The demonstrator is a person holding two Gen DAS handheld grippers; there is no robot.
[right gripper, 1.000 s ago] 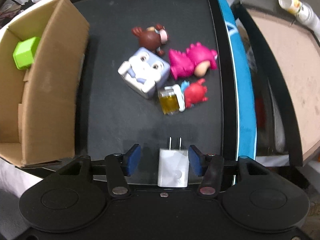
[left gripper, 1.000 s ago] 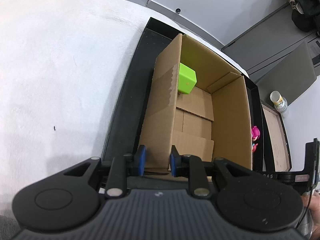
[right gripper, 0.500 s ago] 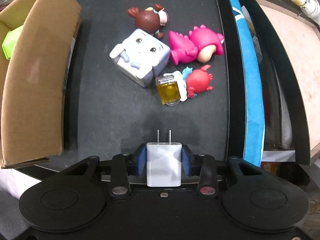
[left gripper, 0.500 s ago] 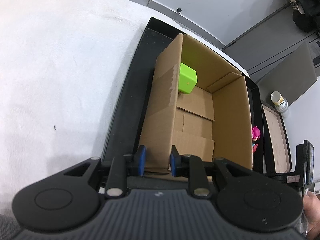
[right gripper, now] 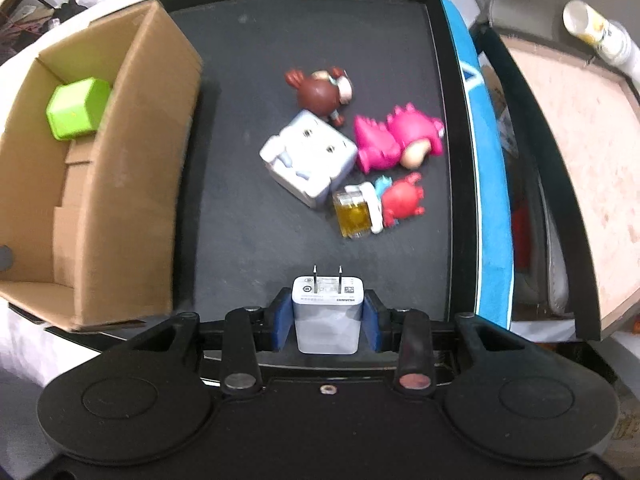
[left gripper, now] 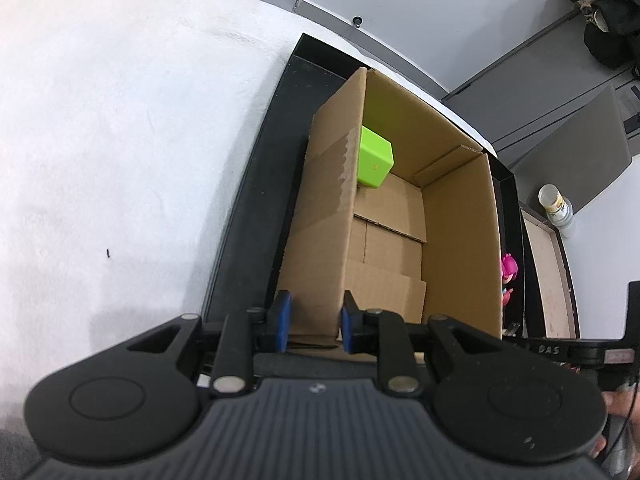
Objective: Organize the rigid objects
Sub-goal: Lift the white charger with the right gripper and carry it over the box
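One second ago the pads of my right gripper [right gripper: 327, 326] stood apart on both sides of the charger [right gripper: 327, 314], which lay on the black tray [right gripper: 256, 240]. Now they are closed on its two flat sides, and the view over the tray is wider than before, so I judge the charger has left the mat and hangs in my grip. For the task this means the pick is done and the carry to the box [right gripper: 132, 184] can begin.

The charger points away from me: its two prongs stick out forward, toward the group of toys [right gripper: 344, 160] in the middle of the tray. Its long axis runs along the gripper's fingers, from the pads out to the prongs, so it hangs almost straight down with the prongs lowest.

My left gripper [left gripper: 314, 326] has not changed. It is nearly shut and pinches the near corner of the box wall, so the box stays steady. Inside the box only a green cube [left gripper: 374, 158] lies, in the far corner. The box stands on the left of the tray, near the charger, with much free floor inside.
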